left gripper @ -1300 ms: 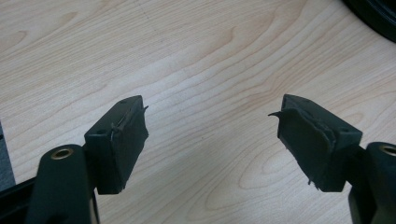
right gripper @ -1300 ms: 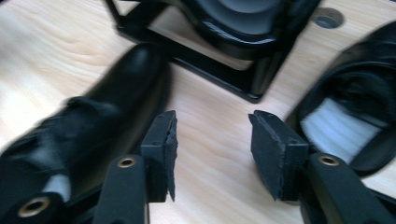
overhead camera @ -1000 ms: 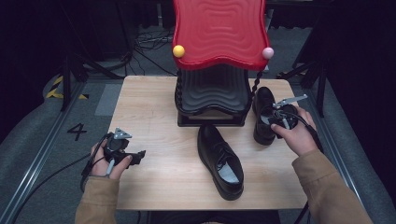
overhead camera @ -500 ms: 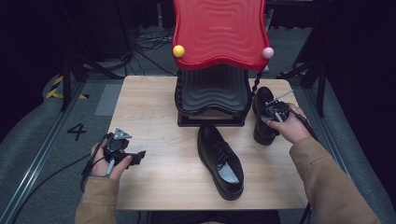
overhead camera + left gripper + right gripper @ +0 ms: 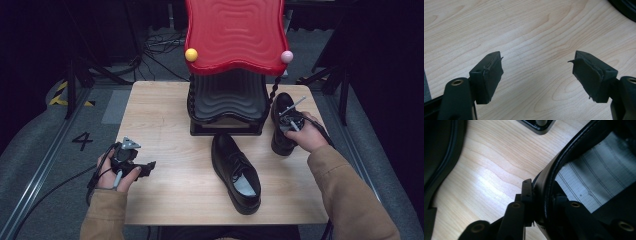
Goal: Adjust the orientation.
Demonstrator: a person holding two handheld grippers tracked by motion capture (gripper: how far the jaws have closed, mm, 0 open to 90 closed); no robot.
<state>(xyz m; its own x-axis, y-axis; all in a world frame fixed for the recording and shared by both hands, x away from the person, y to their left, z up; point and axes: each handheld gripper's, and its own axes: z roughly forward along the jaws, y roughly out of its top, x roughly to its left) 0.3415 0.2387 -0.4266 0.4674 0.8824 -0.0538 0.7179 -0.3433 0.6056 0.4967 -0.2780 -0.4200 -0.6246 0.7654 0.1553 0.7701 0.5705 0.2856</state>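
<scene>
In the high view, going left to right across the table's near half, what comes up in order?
Left claw, open over bare wood → black shoe lying in the middle → second black shoe → right claw, clamped on that shoe's collar, jaws having just closed.

Tan sleeves; black tools, torn jaw pads, brass screw holes, grey three-cornered plate.

Wooden table — two shoes, rack

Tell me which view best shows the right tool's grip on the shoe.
The right gripper view: the right tool has just closed, its jaws pinching the shoe collar wall, one outside, one inside. The high view shows the hand covering that spot on the shoe.
</scene>
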